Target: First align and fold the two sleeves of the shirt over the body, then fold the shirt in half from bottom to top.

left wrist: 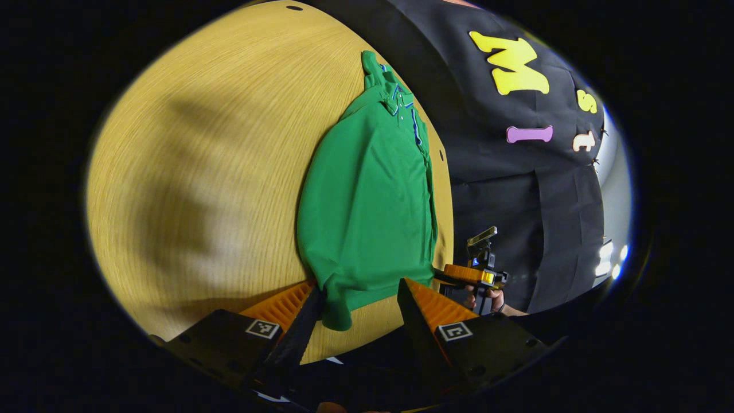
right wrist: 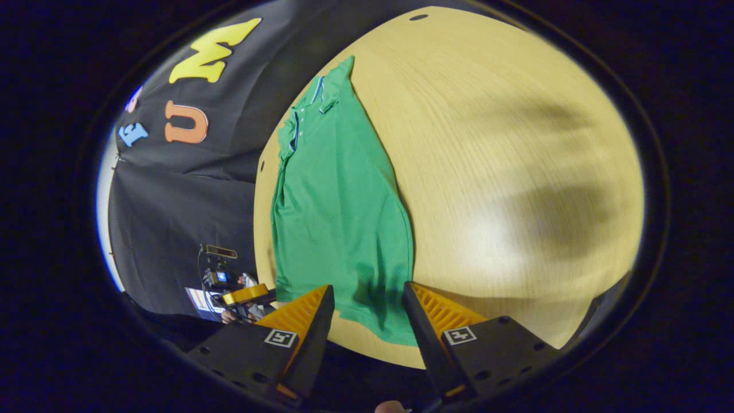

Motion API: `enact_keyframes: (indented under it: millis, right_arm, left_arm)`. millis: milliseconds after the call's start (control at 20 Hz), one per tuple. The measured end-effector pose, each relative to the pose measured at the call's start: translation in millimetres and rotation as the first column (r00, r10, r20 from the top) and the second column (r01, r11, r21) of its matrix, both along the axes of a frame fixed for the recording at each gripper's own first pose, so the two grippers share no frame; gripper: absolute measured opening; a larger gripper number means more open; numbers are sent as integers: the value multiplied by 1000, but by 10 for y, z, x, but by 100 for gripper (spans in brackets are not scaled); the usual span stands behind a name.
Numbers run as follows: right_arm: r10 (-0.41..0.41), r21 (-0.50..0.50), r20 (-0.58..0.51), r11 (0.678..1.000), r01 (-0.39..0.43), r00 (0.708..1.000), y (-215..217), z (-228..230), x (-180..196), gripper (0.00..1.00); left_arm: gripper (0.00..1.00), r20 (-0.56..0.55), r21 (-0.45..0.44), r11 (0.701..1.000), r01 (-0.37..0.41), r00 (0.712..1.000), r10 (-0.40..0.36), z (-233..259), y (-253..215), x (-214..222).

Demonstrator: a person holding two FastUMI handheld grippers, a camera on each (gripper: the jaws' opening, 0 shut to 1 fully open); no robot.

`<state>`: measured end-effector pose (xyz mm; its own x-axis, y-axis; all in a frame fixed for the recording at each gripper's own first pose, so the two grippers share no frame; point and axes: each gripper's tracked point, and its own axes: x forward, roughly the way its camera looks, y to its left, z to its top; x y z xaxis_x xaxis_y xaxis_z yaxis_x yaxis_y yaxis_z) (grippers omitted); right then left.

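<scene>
The green shirt point(left wrist: 367, 195) lay flat on the wooden worktop point(left wrist: 206, 172), running from the collar at the upper middle of the left gripper view down to its hem near the lower middle. It appeared already narrowed into a long panel, with no sleeve sticking out to either side, so the sleeve folds looked done and the bottom-to-top fold seemed to be the step in hand. That move would call for each pair of tongs to pinch a hem corner and carry it up toward the collar, keeping the edges level.

The left tongs point(left wrist: 358, 304) stood spread wide at the bottom of their view, the hem corner lying between the fingers but not pinched. The right tongs point(right wrist: 367, 310) were likewise spread at the bottom of the right gripper view, poised over the other hem corner of the shirt point(right wrist: 338, 218), gripping nothing. Whether either fingertip brushed the cloth could not be told.
</scene>
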<state>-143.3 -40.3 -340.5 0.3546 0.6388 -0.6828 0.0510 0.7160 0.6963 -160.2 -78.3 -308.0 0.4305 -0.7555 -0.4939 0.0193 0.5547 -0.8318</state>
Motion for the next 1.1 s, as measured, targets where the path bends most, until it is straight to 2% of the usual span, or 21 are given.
enact_keyframes:
  millis: [50, 100, 150, 200, 350, 400, 450, 500, 550, 600, 650, 700, 750, 800, 850, 900, 950, 1000, 1050, 1100]
  right_arm:
    - [21, -44, 14, 999, -20, 1000, 25, -9, -15, 77]
    - [59, -116, 44, 992, -54, 997, 54, -22, -34, 78]
    - [119, -208, 85, 973, -99, 989, 97, -35, -57, 78]
    - [196, -311, 130, 939, -148, 972, 118, -62, -87, 78]
    - [414, -568, 202, 788, -238, 887, 170, -142, -162, 73]
    - [456, -621, 213, 746, -241, 864, 168, -160, -162, 74]
    - [485, -667, 219, 708, -233, 847, 143, -182, -151, 82]
    - [497, -687, 228, 692, -224, 837, 136, -178, -156, 74]
    - [499, -693, 231, 687, -219, 835, 138, -188, -163, 74]
    - [494, -705, 239, 681, -201, 836, 116, -187, -128, 74]
    - [489, -712, 243, 676, -189, 838, 73, -193, -107, 61]
    - [481, -713, 250, 678, -176, 840, 51, -190, -83, 52]
    - [478, -708, 256, 684, -173, 841, 47, -185, -82, 44]
    - [475, -707, 256, 686, -172, 842, 52, -191, -74, 42]
    - [475, -729, 266, 669, -147, 839, 3, -186, -39, 41]
    - [470, -732, 275, 668, -135, 839, 23, -162, -8, 42]
    - [458, -729, 287, 674, -118, 841, 45, -175, 8, 13]
    - [450, -721, 289, 683, -117, 845, 66, -179, 17, 13]
    - [436, -716, 296, 690, -104, 850, 84, -198, 40, 12]
    - [435, -716, 291, 690, -107, 852, 66, -175, 20, 5]
  left_arm:
    - [85, -1, -1, 1000, 6, 1000, -6, 0, -33, 14]
    - [85, 2, 3, 1000, 15, 1000, -15, 1, -65, 16]
    - [85, 3, 18, 999, 26, 1000, -26, -19, -81, 25]
    - [83, 1, 28, 999, 36, 999, -36, -39, -92, 28]
    - [73, -10, 17, 999, 43, 999, -43, -51, -115, 57]
    - [71, -11, 13, 999, 44, 999, -44, -49, -139, 78]
    - [71, -9, 10, 999, 46, 999, -46, -47, -155, 81]
    - [70, -9, 9, 999, 49, 999, -49, -46, -165, 80]
    - [79, -14, 22, 998, 51, 999, -51, -82, -175, 87]
    - [65, -20, 33, 998, 54, 998, -54, -112, -180, 100]
    - [53, -25, 44, 997, 57, 998, -56, -132, -183, 111]
    - [59, -31, 56, 997, 59, 998, -58, -158, -180, 121]
    - [43, -39, 66, 996, 57, 998, -55, -188, -181, 137]
    - [41, -46, 77, 996, 54, 998, -50, -206, -178, 152]
    - [36, -50, 94, 994, 50, 998, -46, -223, -171, 152]
    - [29, -49, 114, 992, 51, 998, -46, -240, -159, 144]
    - [23, -42, 135, 989, 54, 998, -48, -255, -155, 148]
    - [15, -36, 138, 989, 50, 998, -46, -240, -165, 152]
    - [11, -32, 147, 988, 45, 999, -41, -249, -176, 177]
    - [7, -29, 150, 988, 46, 999, -42, -246, -191, 173]
